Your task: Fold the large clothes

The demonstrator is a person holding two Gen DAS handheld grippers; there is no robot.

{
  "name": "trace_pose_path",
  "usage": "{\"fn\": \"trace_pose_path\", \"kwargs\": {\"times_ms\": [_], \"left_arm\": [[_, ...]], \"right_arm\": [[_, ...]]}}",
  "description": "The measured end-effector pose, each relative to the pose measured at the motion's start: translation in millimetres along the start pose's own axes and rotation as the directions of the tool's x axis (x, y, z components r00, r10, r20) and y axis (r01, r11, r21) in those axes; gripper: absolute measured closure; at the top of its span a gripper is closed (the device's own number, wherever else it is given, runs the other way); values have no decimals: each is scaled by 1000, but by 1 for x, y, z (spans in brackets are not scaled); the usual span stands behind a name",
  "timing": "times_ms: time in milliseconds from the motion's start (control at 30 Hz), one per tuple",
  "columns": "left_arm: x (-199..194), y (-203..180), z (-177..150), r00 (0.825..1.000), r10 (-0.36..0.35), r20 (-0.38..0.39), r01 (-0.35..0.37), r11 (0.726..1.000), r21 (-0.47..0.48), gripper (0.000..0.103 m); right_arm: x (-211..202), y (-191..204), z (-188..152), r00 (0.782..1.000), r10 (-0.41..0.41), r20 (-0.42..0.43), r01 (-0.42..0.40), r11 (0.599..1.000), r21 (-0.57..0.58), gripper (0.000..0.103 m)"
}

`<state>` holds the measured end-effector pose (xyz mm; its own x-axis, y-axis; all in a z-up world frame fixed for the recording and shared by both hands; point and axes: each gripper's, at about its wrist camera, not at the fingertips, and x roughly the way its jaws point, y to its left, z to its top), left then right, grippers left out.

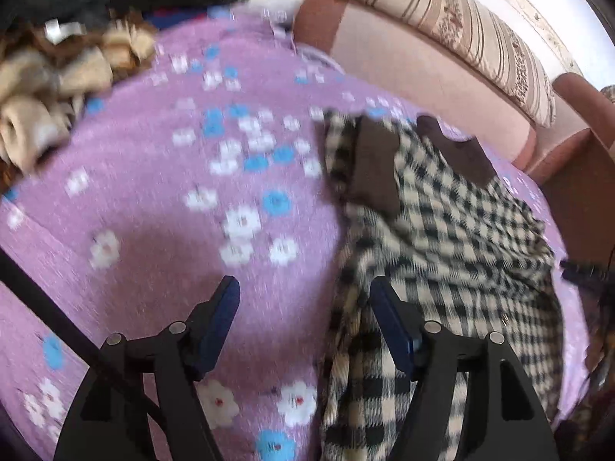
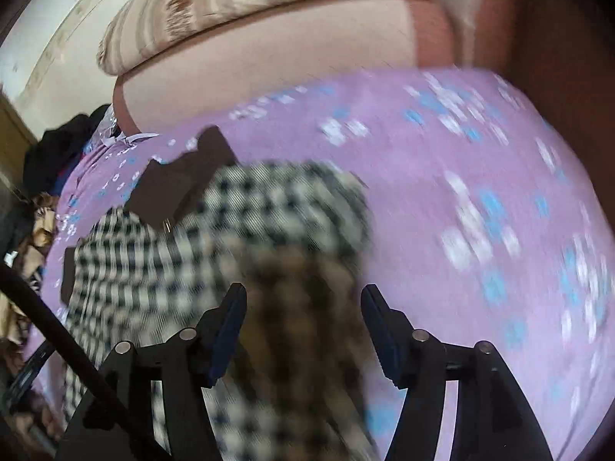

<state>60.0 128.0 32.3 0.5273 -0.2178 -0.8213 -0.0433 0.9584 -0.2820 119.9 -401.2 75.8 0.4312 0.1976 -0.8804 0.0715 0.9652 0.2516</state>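
While both jaws stand released, the checked coat (image 1: 442,238) lies on the floral sheet (image 1: 153,192), under the left gripper's (image 1: 303,299) right-hand jaw and between the right gripper's (image 2: 303,307) jaws. Best pinch one hem layer each, then fold evenly.

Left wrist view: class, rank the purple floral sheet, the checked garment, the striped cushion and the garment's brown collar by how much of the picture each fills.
1. Purple floral sheet
2. Checked garment
3. Striped cushion
4. Brown collar

The cushion lies farther from the camera, so its true size may be greater than it looks.
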Motion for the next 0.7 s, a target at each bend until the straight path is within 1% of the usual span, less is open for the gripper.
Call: {"fn": "trace_pose_path", "kwargs": {"times_ms": [33,100,133,167,200,267,300,333,400,467,533,567,600,633,667,700], "left_arm": [[2,2,-3,1000,-23,-20,23,1000,-7,34],[-2,2,-10,998,-53,-19,53,999,9,34],[-3,1,-12,995,-93,-47,94,996,11,34],[-4,0,-16,987,-145,-72,145,989,3,34],[-5,0,-20,972,-211,-105,211,977,-12,34],[-8,1,-29,948,-288,-135,285,957,-47,34],[-11,3,-37,932,-333,-142,325,943,-78,34],[-13,5,-42,921,-361,-146,349,932,-97,34],[-20,12,-57,896,-421,-144,400,904,-152,34],[-26,16,-70,878,-458,-140,431,883,-186,34],[-34,18,-86,866,-481,-137,451,870,-199,34],[-39,19,-94,863,-487,-136,457,867,-199,34],[-45,19,-103,861,-490,-135,461,865,-196,34],[-49,19,-110,861,-492,-133,464,864,-193,34],[-53,19,-117,859,-494,-131,467,863,-194,34],[-58,20,-126,858,-497,-128,470,861,-196,34]], "right_arm": [[-5,-18,-14,1000,9,-13,-8,1000,30,36],[-8,-50,-37,999,21,-40,-17,995,101,36],[-8,-64,-48,998,45,-50,-37,989,141,36],[-8,-79,-60,994,96,-55,-83,978,193,36],[-11,-92,-72,983,180,-30,-167,954,249,36],[-18,-102,-90,957,291,8,-278,908,313,36],[-19,-105,-100,934,356,16,-340,876,343,36],[-20,-107,-110,910,414,23,-392,843,367,36],[-21,-103,-126,875,483,28,-454,800,391,36],[-24,-94,-144,847,532,19,-495,773,396,36],[-24,-85,-158,823,568,5,-521,751,405,36],[-25,-80,-164,811,586,-3,-533,740,410,36],[-25,-73,-175,793,610,-13,-549,723,420,36],[-26,-70,-183,779,627,-19,-560,709,428,36],[-29,-67,-192,768,640,-21,-569,697,436,36],[-32,-66,-200,761,649,-19,-576,689,440,36]]}}
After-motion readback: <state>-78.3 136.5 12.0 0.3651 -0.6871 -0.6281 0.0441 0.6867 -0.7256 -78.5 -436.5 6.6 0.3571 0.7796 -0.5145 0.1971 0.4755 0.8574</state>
